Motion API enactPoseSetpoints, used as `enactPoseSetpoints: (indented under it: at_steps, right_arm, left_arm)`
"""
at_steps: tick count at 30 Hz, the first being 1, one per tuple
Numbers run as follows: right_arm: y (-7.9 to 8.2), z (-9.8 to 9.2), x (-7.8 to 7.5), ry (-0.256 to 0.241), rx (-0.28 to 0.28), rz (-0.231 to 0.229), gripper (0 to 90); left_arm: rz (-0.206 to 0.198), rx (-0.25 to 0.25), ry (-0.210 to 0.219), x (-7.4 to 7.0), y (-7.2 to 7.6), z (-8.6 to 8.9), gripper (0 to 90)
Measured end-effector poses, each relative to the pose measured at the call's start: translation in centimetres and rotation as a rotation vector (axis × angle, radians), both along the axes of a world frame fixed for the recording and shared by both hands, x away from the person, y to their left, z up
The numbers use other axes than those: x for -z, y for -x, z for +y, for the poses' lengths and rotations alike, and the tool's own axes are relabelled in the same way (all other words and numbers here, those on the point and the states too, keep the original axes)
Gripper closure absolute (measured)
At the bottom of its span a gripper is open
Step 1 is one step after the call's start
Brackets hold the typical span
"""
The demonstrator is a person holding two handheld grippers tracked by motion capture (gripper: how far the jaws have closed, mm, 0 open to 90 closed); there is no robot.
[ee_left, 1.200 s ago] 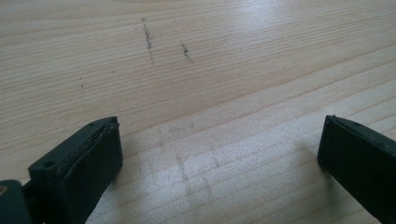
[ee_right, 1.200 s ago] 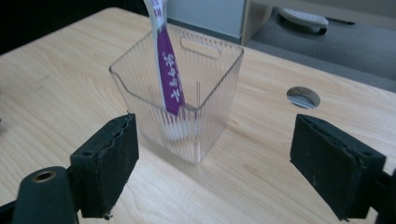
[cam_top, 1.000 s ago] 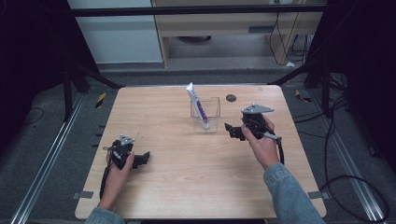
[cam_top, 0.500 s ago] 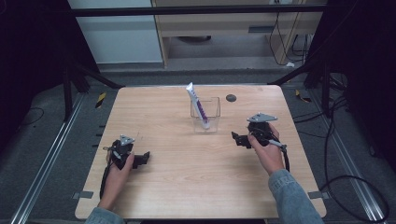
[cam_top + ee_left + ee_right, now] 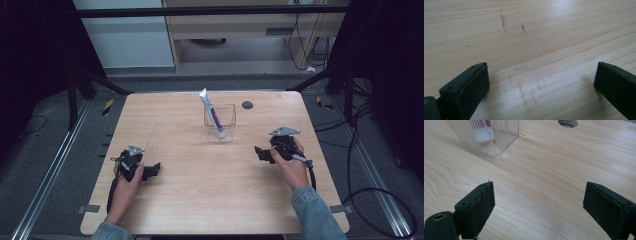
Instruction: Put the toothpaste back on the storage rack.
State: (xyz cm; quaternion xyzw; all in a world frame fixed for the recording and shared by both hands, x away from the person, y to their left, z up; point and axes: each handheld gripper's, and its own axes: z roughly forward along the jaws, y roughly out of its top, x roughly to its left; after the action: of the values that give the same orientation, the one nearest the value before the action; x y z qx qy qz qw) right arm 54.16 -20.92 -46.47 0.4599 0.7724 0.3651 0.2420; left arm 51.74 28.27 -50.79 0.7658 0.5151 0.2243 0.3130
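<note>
Pale wood grain with faint dark specks is seen on the table [image 5: 536, 37] between the black jaws. Ahead of the right gripper's jaws, a clear ribbed container [image 5: 499, 137] holds a white-and-purple tube [image 5: 211, 113].

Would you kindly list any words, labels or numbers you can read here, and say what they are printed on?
None can be read.
Purple-and-white tube in the clear ribbed container: printing too blurred to read.
Wooden table: faint dark marks, no lettering.
</note>
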Motion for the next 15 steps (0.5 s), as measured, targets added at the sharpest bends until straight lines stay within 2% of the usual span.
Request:
enactPoseSetpoints:
  at_steps: [15]
  right_arm:
    - [0.6,-0.7,2.2,-0.005,0.023,0.044,10.2]
  left_arm:
    - [0.000,0.000,0.000,0.0,0.0,0.0,0.0]
